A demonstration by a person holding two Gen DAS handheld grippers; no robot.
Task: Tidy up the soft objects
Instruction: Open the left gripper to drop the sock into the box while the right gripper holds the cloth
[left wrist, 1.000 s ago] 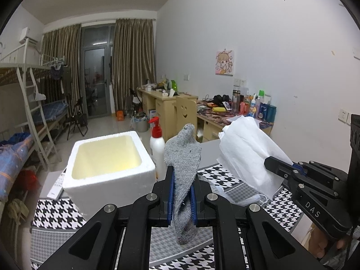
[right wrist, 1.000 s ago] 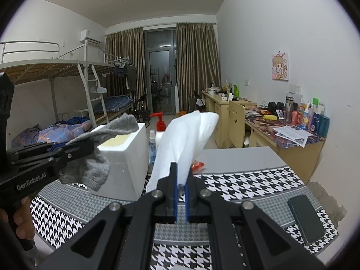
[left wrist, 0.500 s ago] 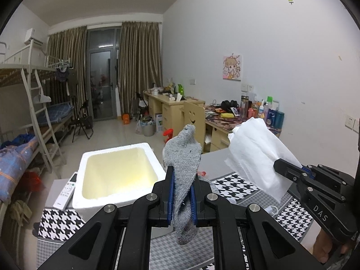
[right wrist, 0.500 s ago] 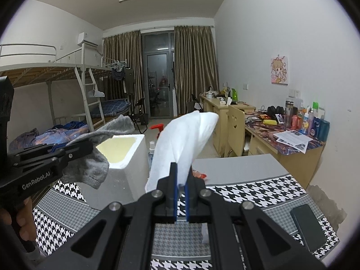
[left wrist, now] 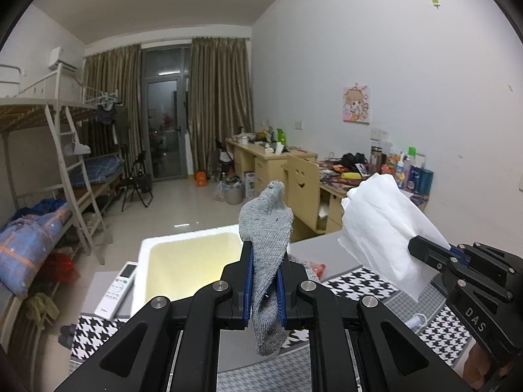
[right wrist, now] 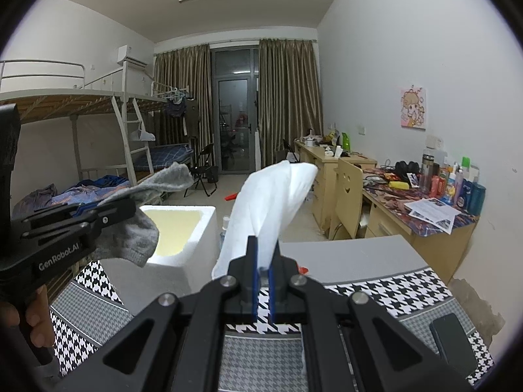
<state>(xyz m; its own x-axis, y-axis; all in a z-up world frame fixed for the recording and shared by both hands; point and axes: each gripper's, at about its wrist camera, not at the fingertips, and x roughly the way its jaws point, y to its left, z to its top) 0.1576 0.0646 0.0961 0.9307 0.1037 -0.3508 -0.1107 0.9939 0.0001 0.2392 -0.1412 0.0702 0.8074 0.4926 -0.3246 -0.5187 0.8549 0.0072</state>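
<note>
The foam box (left wrist: pixel 183 261) stands on the table (right wrist: pixel 376 254), with the remote (left wrist: pixel 117 289) at its left.

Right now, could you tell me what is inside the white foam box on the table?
The foam box shows only bare yellowish inner walls. Its floor and near part are hidden behind the grey sock and the left gripper, so anything lying there cannot be seen.

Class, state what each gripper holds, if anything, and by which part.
Left gripper: grey sock, pinched mid-length. Right gripper: white cloth, pinched near its lower edge.
</note>
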